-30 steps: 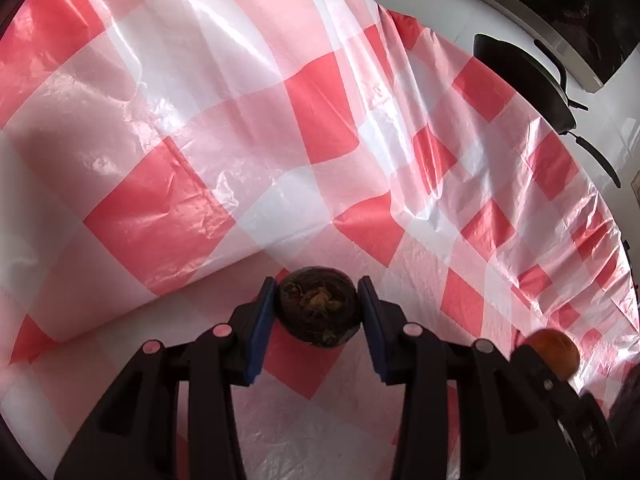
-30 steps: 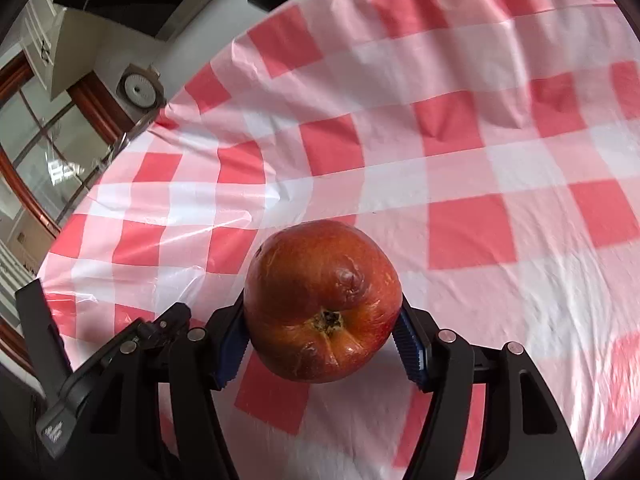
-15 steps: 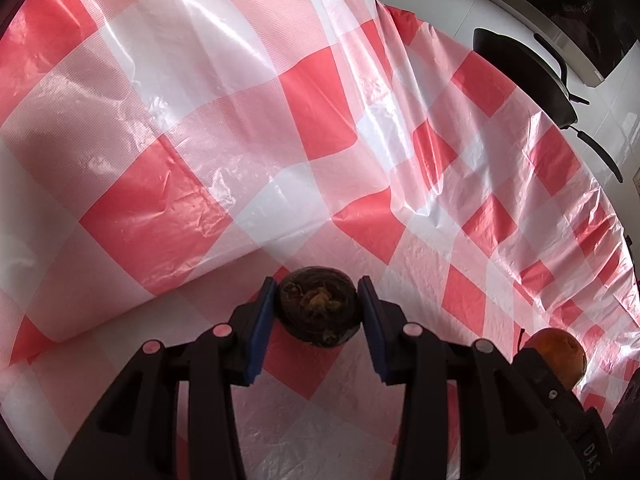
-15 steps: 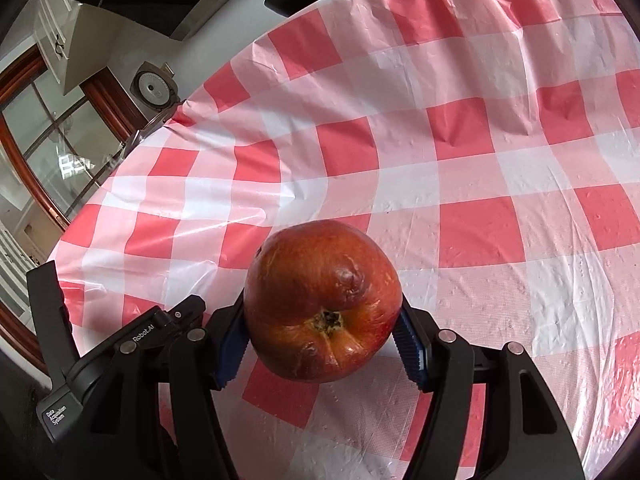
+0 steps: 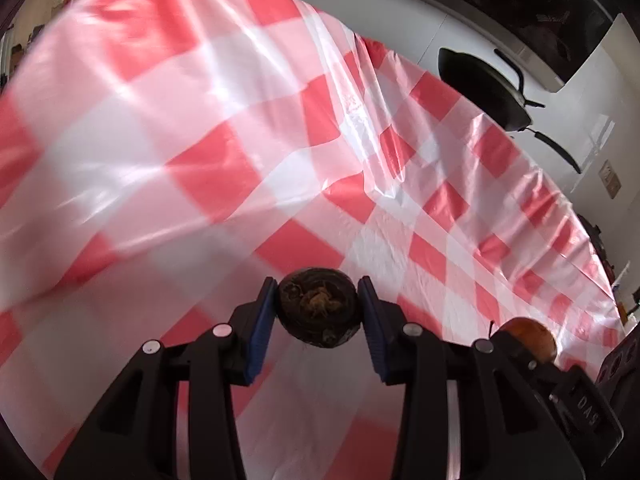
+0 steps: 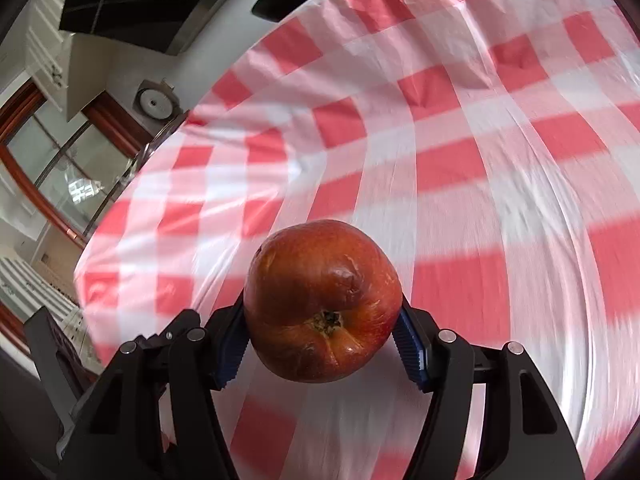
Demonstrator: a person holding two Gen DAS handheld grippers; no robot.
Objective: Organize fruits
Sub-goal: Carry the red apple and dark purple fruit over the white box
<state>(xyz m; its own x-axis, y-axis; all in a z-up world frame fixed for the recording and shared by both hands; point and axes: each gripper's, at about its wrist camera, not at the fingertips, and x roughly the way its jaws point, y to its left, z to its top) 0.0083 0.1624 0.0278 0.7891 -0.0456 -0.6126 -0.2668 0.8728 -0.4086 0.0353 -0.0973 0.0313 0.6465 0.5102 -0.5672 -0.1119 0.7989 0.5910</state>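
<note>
My left gripper (image 5: 319, 307) is shut on a small dark brown round fruit (image 5: 319, 307), its blue pads pressing both sides, held above the red-and-white checked tablecloth (image 5: 200, 128). In the right wrist view my right gripper (image 6: 323, 318) is shut on a big red apple (image 6: 323, 300), blossom end facing the camera, with a bruise on its upper right. That apple (image 5: 528, 338) also shows at the lower right of the left wrist view, beside the right gripper's body. The left gripper's black body (image 6: 52, 344) appears at the lower left of the right wrist view.
A black pan (image 5: 484, 92) with a long handle sits beyond the cloth's far edge on a white counter. A round metal disc (image 6: 154, 102) and a glass-fronted wooden cabinet (image 6: 68, 168) lie past the table's left side. The cloth has a raised fold (image 5: 360, 120).
Both views now blur and show more of the cloth's far edge and the room behind; both grippers have swung across the table, each still holding its fruit.
</note>
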